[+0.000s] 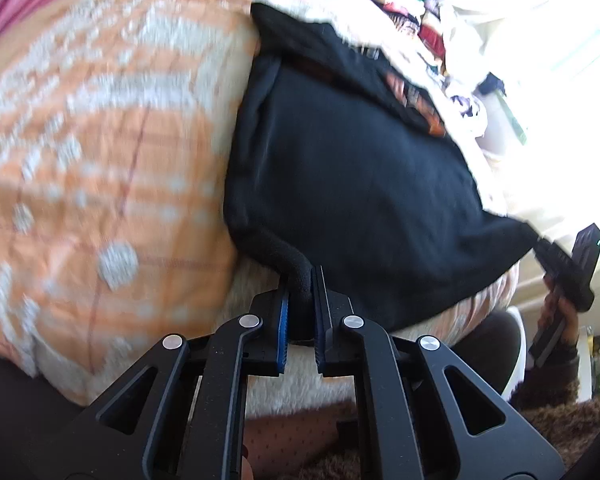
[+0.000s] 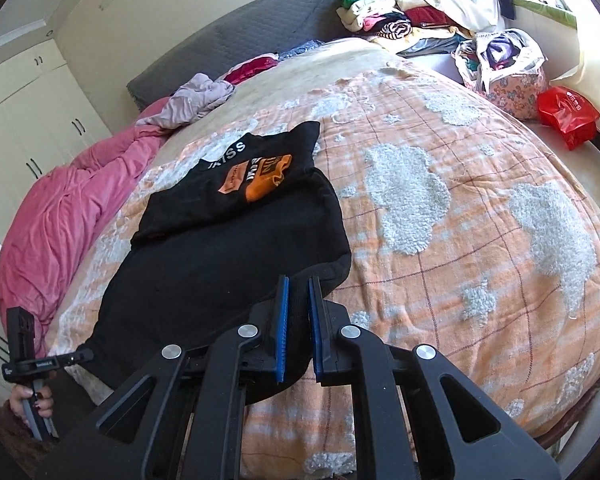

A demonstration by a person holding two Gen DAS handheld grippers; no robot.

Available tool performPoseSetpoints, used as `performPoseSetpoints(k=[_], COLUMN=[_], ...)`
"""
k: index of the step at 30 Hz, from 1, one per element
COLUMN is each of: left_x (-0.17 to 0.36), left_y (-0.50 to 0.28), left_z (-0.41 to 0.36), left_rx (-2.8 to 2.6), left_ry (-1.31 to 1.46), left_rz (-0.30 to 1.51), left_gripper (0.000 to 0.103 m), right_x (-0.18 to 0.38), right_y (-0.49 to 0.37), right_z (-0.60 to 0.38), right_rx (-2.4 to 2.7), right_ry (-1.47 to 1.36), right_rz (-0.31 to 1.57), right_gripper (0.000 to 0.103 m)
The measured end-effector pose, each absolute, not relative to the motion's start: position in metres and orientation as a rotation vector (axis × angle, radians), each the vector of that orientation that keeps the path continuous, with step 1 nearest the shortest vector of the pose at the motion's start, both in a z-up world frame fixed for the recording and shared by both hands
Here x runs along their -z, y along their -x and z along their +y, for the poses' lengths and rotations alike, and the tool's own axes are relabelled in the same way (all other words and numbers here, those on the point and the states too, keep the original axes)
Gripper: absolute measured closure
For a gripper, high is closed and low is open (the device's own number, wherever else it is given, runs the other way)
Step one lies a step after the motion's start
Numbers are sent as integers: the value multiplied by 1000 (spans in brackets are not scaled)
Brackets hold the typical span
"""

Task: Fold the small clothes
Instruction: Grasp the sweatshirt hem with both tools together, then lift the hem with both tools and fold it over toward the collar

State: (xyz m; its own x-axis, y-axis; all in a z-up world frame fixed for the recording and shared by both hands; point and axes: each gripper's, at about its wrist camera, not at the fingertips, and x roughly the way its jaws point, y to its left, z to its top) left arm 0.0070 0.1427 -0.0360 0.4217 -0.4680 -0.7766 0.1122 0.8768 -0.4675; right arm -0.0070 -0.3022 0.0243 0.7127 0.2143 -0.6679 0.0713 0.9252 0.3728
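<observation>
Orange checked blanket (image 2: 440, 240) on bed, both grippers' fingers clamped on black garment (image 2: 220, 272), white wardrobes (image 2: 24, 120) beyond.

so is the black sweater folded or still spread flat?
Partly folded: the black sweater has its printed top part doubled over the body on the blanket; both tongs grip its near edge.

Left wrist view: orange checked blanket (image 1: 100, 152) is smearing into motion blur. Window side (image 1: 560, 80) is washing out white. Clothes pile (image 1: 412, 12) is reading too small to sort. Black garment's (image 2: 220, 272) near hem is hiding behind the right claw (image 2: 298, 308).
</observation>
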Motion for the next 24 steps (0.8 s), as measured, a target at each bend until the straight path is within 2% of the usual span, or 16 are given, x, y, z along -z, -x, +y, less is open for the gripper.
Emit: performPoseSetpoints(k=[7, 11, 12, 17, 20, 22, 23, 24], left_x=[-23, -34, -35, -41, -39, -33, -30, -27], left_y=[-27, -41, -46, -67, -75, -77, -76, -75], left_z=[159, 165, 166, 174, 176, 175, 174, 173], left_rx=[375, 344, 341, 307, 278, 275, 272, 264], left_ry=[365, 359, 368, 409, 414, 414, 402, 386], left_rz=[877, 825, 818, 779, 779, 798, 806, 814], left_gripper=[99, 99, 99, 99, 99, 99, 99, 99], right_x=[-45, -62, -66, -87, -86, -76, -69, -62], right_y=[3, -8, -12, -37, -51, -52, -50, -47], right_z=[-309, -314, -315, -328, -331, -328, -323, -316], right_rx=[-65, -62, -55, -22, -27, -81, -93, -97], right_ry=[-401, -402, -391, -390, -406, -439, -436, -428], right_rz=[703, 646, 636, 584, 639, 699, 728, 756], right_gripper=[94, 96, 103, 103, 103, 97, 83, 65])
